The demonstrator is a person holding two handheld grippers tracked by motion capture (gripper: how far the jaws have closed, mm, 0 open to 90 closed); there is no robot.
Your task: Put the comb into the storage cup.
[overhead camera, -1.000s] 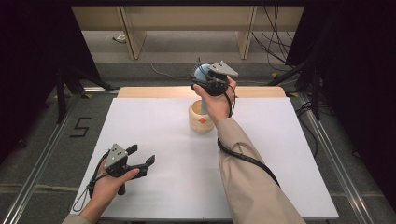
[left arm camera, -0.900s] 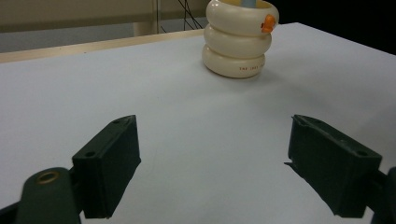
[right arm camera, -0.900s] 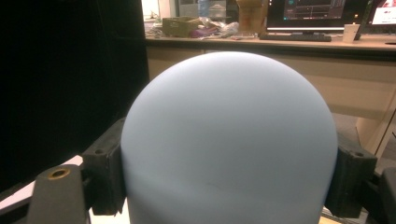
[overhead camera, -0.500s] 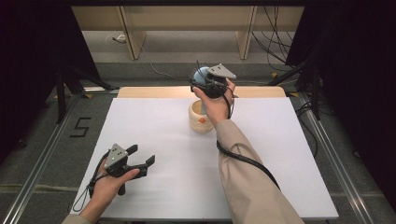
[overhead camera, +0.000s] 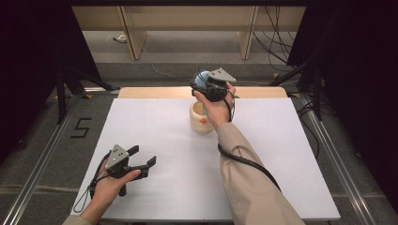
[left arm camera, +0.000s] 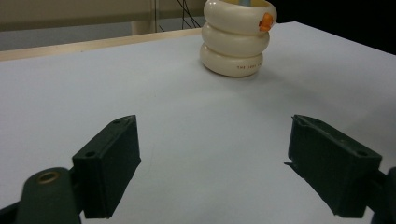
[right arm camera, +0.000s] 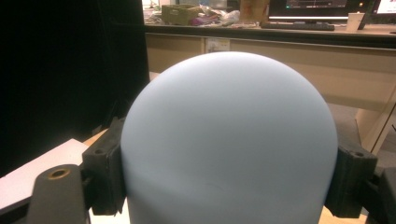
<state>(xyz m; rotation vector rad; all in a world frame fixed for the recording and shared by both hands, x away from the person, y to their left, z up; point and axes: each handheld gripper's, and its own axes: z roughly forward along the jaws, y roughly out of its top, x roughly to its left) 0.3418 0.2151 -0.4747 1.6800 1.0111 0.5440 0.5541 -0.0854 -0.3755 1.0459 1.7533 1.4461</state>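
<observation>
The right gripper [overhead camera: 202, 82] is clamped on a pale blue, round-topped object [right arm camera: 229, 140], probably an egg-shaped or domed toy piece; in the right gripper view its 2 black jaws press on the object's left and right flanks. In the high view the object [overhead camera: 202, 78] shows as a small blue patch at the far end of the gripper, held in the air above and just beyond the cream ribbed cup [overhead camera: 202, 123], near the far edge of the white table [overhead camera: 155, 122]. Whether it touches the cup's rim I cannot tell, since the right hand [overhead camera: 217, 105] covers that spot.

Judged from this, the work is partly done: the blue object is gripped and off the table, beside the cup. What is left, by my reading, is to bring it to its place, whether into the cup or away from it, and to let go.

The left gripper [overhead camera: 141, 158] rests low at the near left of the table with its jaws wide apart and nothing between them; the left gripper view looks across bare white surface to the cup [left arm camera: 237, 39], which has 3 stacked rings, a small orange figure on its rim and something bluish inside.

The table around the cup is bare. Wooden furniture legs [overhead camera: 131, 35] and loose cables [overhead camera: 300, 42] lie beyond the far edge, well apart. A 5 [overhead camera: 80, 127] is marked on the floor at left.
</observation>
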